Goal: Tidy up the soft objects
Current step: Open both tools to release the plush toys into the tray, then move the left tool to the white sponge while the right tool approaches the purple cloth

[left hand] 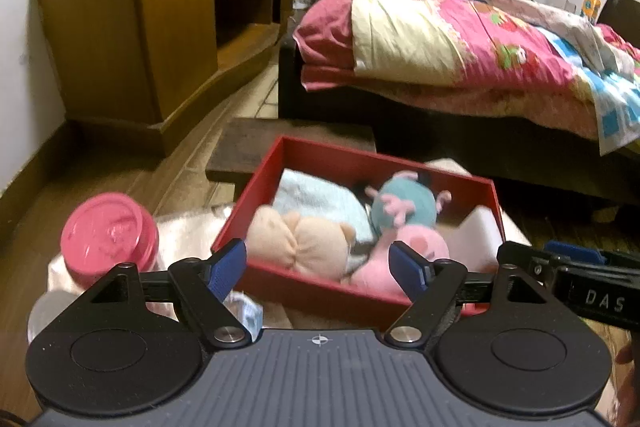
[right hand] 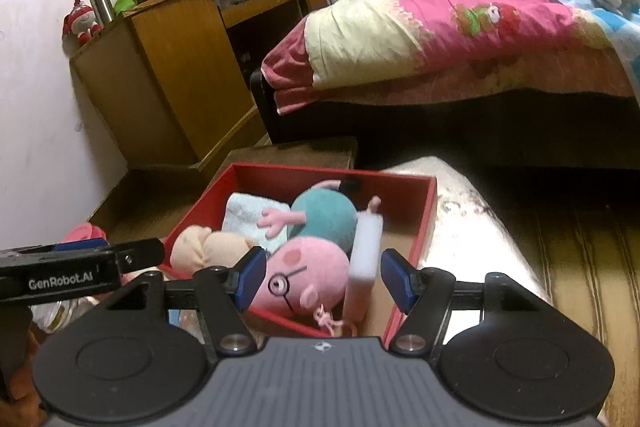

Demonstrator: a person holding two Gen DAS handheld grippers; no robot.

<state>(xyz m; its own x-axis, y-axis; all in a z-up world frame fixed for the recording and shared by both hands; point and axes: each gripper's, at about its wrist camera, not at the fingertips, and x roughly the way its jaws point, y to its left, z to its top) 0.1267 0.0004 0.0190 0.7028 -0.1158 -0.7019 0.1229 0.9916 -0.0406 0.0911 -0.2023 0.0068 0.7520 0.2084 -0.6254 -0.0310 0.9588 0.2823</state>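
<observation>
- Your red box [right hand: 424, 215] is a rigid, straight-walled rectangle sitting on a pale, furry-looking surface [right hand: 472, 227], with its long axis running away from you toward the bed [right hand: 460, 39].
- Inside it, the pig plush [right hand: 308, 267] lies along that same axis: its smooth pink head with drawn round glasses is at the near wall, and its teal body points toward the far wall, with one pink arm flung left.
- A folded pale-blue towel [right hand: 244, 215], nubbly in texture, lies flat in the far-left corner of the box.
- A tan plush [left hand: 304, 241], rounded and seamed, fills the near-left corner.
- A white soft roll [right hand: 366, 247] stands nearly upright beside the pig's head.
- Your left claw [left hand: 318, 267] is spread wide and holds nothing.
- Your right claw [right hand: 324, 277] is likewise wide open, gripping nothing, over the near wall of the box.
</observation>
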